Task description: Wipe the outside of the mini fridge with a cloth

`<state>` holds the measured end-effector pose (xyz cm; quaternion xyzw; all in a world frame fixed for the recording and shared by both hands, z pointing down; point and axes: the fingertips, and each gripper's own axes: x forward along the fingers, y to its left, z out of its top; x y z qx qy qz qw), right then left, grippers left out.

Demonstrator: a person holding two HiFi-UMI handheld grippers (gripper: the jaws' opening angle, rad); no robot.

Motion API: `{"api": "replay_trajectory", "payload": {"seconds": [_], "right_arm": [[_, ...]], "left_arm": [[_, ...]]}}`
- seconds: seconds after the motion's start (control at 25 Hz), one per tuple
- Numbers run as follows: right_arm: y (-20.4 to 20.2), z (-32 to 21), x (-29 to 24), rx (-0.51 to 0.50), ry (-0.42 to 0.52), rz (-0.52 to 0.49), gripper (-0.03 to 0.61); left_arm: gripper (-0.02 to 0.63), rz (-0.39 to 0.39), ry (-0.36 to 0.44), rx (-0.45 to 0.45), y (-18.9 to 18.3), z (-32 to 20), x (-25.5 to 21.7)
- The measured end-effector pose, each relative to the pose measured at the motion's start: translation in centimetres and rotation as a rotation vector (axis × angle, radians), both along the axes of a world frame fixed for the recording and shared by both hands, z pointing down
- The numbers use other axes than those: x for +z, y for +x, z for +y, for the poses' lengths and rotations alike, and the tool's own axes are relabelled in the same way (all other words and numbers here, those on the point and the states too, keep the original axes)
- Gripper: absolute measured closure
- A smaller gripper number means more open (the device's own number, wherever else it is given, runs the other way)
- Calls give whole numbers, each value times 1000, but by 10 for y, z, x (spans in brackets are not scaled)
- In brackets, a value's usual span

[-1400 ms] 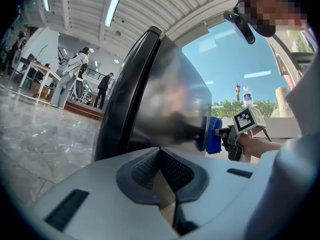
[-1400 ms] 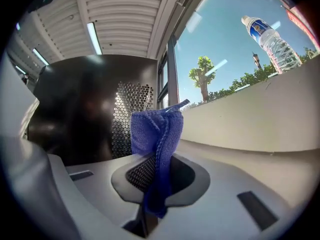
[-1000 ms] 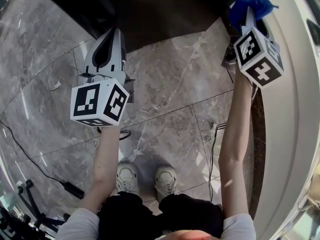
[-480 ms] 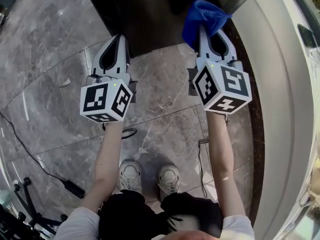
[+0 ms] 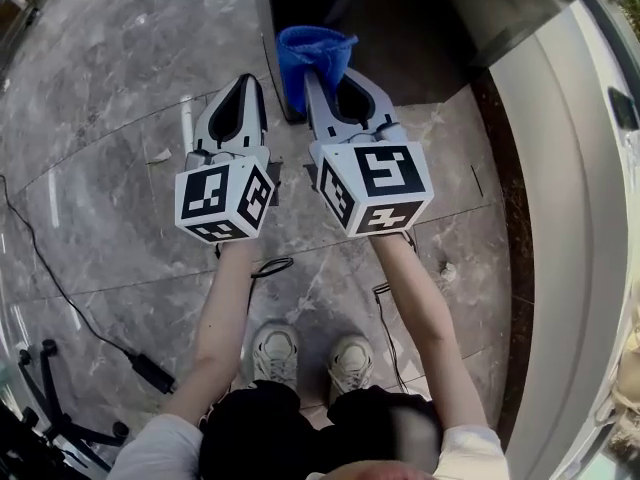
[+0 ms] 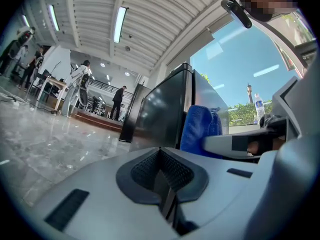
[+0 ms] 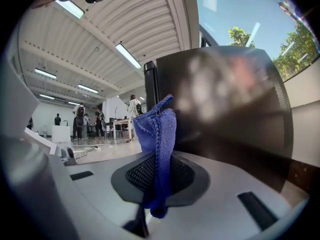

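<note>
The person's bare left forearm (image 5: 222,318) and right forearm (image 5: 425,318) stretch forward and down, side by side. The left tool (image 5: 243,83), white plastic with a black-and-white marker cube (image 5: 225,200) at its back, has its dark ribbed pads (image 6: 145,169) pressed together with nothing between them. The right tool (image 5: 318,86) is just beside it and reaches slightly further ahead. Its jaws are clamped on a blue knitted cloth (image 7: 157,134) that stands up past the tips.
</note>
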<state>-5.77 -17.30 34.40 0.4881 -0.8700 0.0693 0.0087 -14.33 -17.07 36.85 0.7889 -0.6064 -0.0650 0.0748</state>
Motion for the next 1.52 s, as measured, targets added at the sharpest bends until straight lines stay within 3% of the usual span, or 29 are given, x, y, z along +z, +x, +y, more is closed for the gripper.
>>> {"api": "replay_trajectory", "payload": {"seconds": [0.24, 0.68, 0.92, 1.52], "right_arm": [[-30, -9, 4, -28, 4, 8, 517], [4, -18, 11, 11, 34, 53, 517], [56, -32, 17, 103, 28, 61, 517], [204, -67, 35, 368, 18, 56, 517]], "left_arm": [[609, 42, -17, -35, -18, -3, 8], [609, 20, -21, 30, 23, -6, 18], [609, -13, -25, 95, 61, -7, 22], [609, -46, -50, 162, 115, -15, 45]]}}
